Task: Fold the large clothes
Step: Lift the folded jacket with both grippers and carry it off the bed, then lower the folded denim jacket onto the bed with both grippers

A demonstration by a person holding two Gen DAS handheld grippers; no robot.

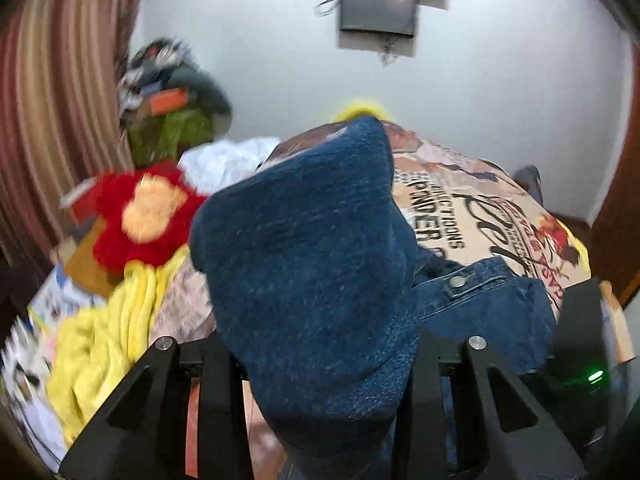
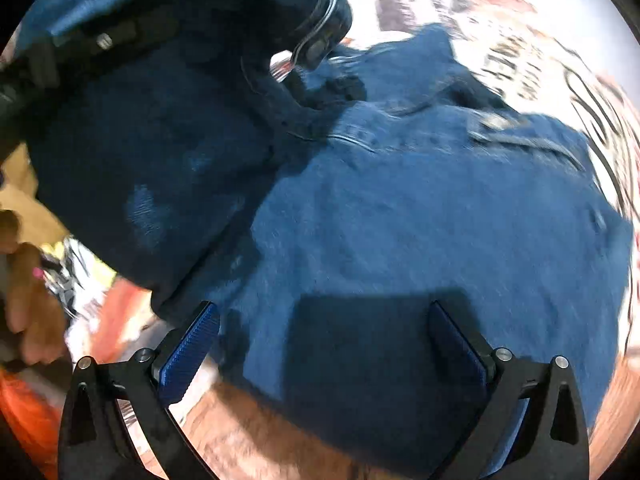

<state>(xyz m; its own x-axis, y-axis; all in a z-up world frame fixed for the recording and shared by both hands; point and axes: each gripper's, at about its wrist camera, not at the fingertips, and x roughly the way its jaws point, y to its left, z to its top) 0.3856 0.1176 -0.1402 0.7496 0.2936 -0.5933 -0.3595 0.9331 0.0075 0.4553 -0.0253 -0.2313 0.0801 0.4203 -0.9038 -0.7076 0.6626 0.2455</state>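
Mid-fold: left gripper (image 1: 320,360) clamped on a lifted flap of the denim jacket (image 2: 400,220), right gripper (image 2: 324,344) fingers apart above it; next, probably, laying the flap across.

Left tongs (image 1: 324,364) clamped, raised; right tongs (image 2: 324,344) wide apart, angled downward.

A red plush toy (image 1: 140,216) lies beside a yellow blanket (image 1: 104,336).
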